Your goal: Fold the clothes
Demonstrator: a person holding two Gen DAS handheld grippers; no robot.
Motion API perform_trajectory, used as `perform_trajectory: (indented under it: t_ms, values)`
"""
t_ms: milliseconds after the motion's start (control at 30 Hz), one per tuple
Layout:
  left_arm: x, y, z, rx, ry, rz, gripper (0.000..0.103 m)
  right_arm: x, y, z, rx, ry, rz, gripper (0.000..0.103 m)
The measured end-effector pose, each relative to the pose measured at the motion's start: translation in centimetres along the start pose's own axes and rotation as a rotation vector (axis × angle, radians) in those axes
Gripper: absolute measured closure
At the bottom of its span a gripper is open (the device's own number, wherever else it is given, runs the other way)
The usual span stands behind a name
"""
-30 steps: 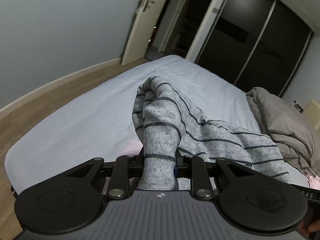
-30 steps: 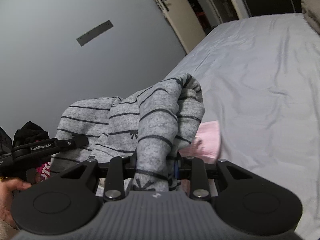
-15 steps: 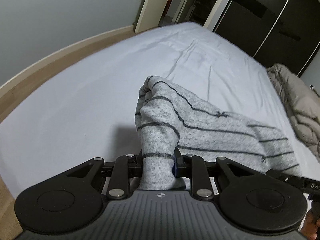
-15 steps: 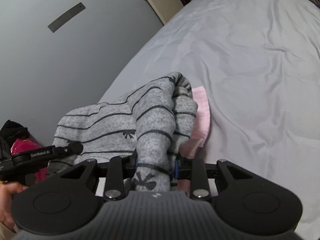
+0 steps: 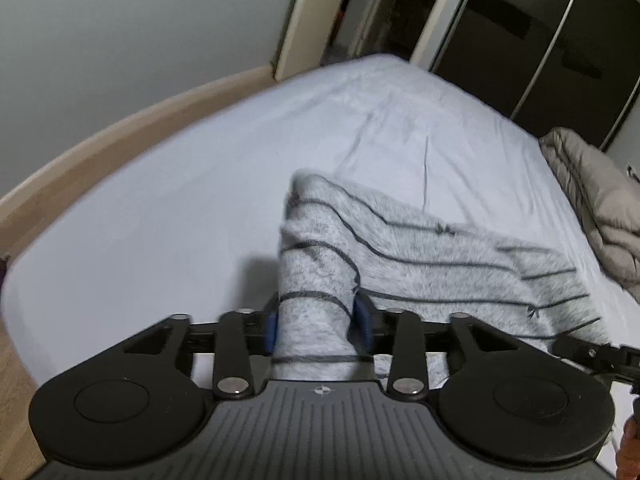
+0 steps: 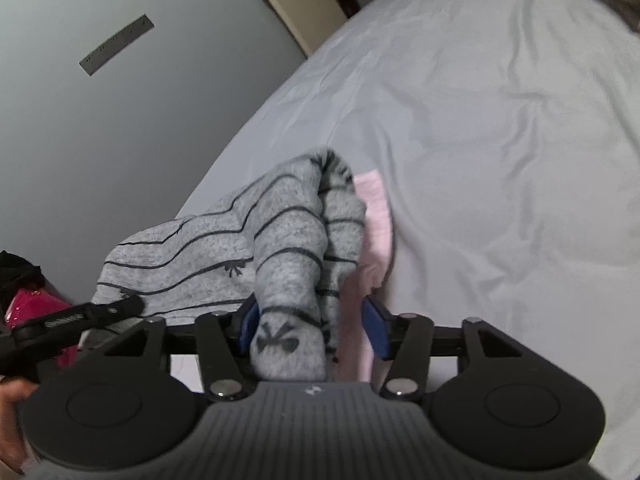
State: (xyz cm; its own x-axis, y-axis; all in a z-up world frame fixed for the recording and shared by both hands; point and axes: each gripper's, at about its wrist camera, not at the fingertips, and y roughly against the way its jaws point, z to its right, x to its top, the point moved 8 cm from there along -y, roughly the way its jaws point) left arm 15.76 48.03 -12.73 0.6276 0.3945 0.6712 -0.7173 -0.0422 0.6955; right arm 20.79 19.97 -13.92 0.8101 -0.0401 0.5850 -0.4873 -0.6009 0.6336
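A grey knit sweater with thin dark stripes (image 5: 420, 256) lies bunched on the pale bed sheet (image 5: 160, 220). One end of it rises between the blue pads of my left gripper (image 5: 317, 316), whose jaws are opening; the pads stand just off the cloth. In the right wrist view the other end of the sweater (image 6: 288, 248) sits between the pads of my right gripper (image 6: 312, 324). Its jaws are opening too, with a clear gap at the right pad. A pink garment (image 6: 376, 216) lies under the sweater.
A taupe duvet (image 5: 600, 200) is heaped at the bed's right side. Dark wardrobe doors (image 5: 520, 40) and a doorway stand beyond the bed, wooden floor (image 5: 80, 152) to the left. A magenta item (image 6: 32, 304) and black cloth (image 6: 16, 272) lie left of the bed.
Both grippers have sunk toward the bed with the sweater, which now rests lower and flatter. Both pairs of jaws have widened off the cloth that they were pinching.
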Motion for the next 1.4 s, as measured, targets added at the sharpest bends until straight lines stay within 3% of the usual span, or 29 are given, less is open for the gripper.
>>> perform_trajectory:
  t_ms: [167,267,333,433,633,767,867,1200,1400]
  values:
    - [1.6,3.6,-0.5,0.04,0.0,0.126,0.058,0.8,4.0,-0.8,-0.082,0.112,0.138,0.045]
    - [2.2,5.1,0.3,0.047,-0.035,0.183,0.074,1.6,5.6,-2.6,-0.116,0.229,0.232,0.047]
    - [2.0,5.4,1.3,0.073,-0.101,0.206,0.076,2.2,5.6,-4.2,-0.11,0.301,0.263,0.057]
    - [1.7,4.8,3.1,0.111,-0.194,0.229,0.077,2.7,4.6,-6.0,-0.111,0.357,0.277,0.062]
    - [0.4,1.7,3.7,0.191,-0.253,0.188,0.077,2.2,0.9,-6.7,-0.156,0.361,0.259,0.062]
    - [-1.4,-0.5,2.6,0.208,-0.26,0.11,0.077,0.8,-1.4,-5.7,-0.195,0.372,0.243,0.06]
    - [-2.6,-1.6,2.2,0.208,-0.297,0.085,0.077,-1.1,-2.7,-5.4,-0.224,0.449,0.258,0.055]
    - [-4.4,-2.7,2.9,0.244,-0.359,0.078,0.077,-2.7,-5.0,-3.2,-0.233,0.456,0.287,0.054]
    - [-3.6,-1.5,4.0,0.277,-0.375,0.093,0.076,-1.9,-4.6,-3.8,-0.235,0.497,0.227,0.051]
